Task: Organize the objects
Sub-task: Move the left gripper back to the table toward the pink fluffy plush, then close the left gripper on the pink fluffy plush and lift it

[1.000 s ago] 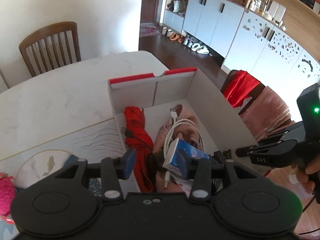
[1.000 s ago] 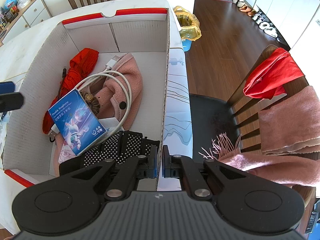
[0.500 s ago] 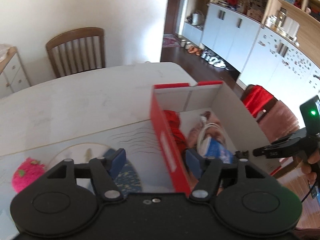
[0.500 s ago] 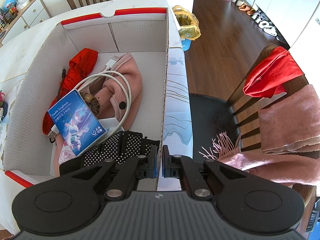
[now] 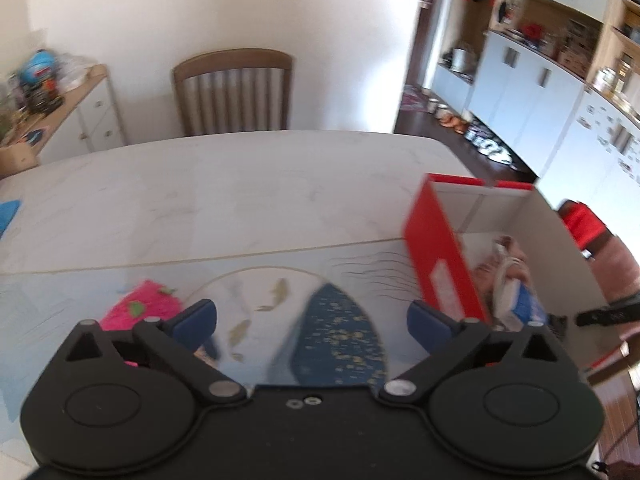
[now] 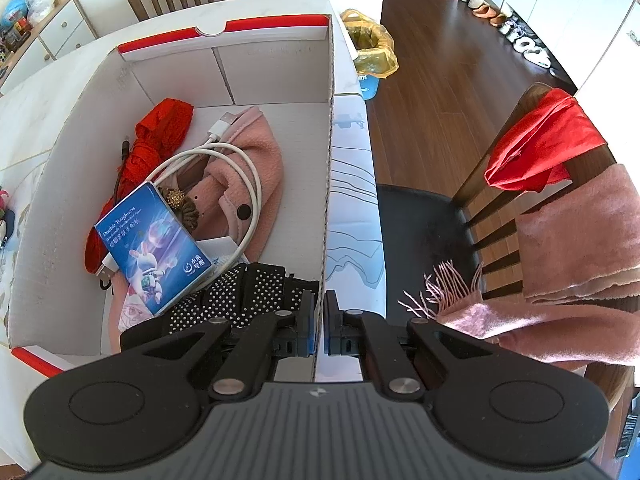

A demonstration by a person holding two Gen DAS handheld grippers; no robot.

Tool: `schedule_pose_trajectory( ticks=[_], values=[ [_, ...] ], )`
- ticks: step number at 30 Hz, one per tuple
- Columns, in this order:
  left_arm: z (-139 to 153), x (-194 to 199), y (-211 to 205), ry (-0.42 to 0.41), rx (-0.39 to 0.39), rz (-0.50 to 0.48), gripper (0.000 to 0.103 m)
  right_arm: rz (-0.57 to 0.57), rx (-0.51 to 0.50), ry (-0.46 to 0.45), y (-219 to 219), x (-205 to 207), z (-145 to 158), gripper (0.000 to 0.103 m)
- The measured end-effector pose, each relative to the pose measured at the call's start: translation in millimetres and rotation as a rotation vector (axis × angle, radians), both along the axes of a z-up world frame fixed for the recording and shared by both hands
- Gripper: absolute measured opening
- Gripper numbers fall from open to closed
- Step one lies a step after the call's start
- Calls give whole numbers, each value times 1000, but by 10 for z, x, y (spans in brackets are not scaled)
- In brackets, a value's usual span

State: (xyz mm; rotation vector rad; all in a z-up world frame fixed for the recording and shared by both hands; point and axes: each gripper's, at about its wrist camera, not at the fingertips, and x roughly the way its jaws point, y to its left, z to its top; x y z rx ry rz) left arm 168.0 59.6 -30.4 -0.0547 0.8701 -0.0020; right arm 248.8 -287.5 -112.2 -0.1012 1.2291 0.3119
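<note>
A white cardboard box with red edges (image 6: 330, 120) stands on the table. Inside lie a blue tissue pack (image 6: 152, 248), a white cable (image 6: 248, 168), a red folded item (image 6: 160, 132), a pink cloth (image 6: 260, 148) and a black studded item (image 6: 240, 292). My right gripper (image 6: 319, 320) is shut on the box's right wall near its front corner. My left gripper (image 5: 312, 318) hovers over the printed table mat to the left of the box (image 5: 436, 248), its jaws opening wide with nothing between them. A pink plush toy (image 5: 140, 308) lies just beyond its left finger.
A marble-look table (image 5: 240, 192) stretches back to a wooden chair (image 5: 236, 92). A sideboard (image 5: 60, 112) stands at the left wall. Right of the box is a chair with a red cloth (image 6: 540, 144) and a pink scarf (image 6: 560, 240). A bin (image 6: 372, 48) stands on the floor.
My left gripper drew out of the box and swung left over the table mat while its jaws spread. The tissue pack stays in the box. The right gripper has not moved.
</note>
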Motion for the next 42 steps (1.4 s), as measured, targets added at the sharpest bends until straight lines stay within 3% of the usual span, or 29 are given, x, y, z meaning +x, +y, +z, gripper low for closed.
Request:
schedule_pose_trajectory(
  ticks=[12,18,30,34,38,42],
  values=[
    [-386,187,896,80,98,282,102,-17,-15,7,30,13,1,3],
    [-607,285,1214,121,34,434,102,-26,-25,8,45,7,3,3],
    [-838,477,1291,151,10,482,100,-33,-47,15,76,9,-13,3],
    [-880,487,1267,161,-4,459,85,-34,-50,18,78,3,-22,3],
    [-856,475,1214,157,26,439,77,-35,-50,19,83,2,-27,3],
    [-791,438,1192,160,47,431,75,-34,-50,17,79,0,-28,3]
  ],
)
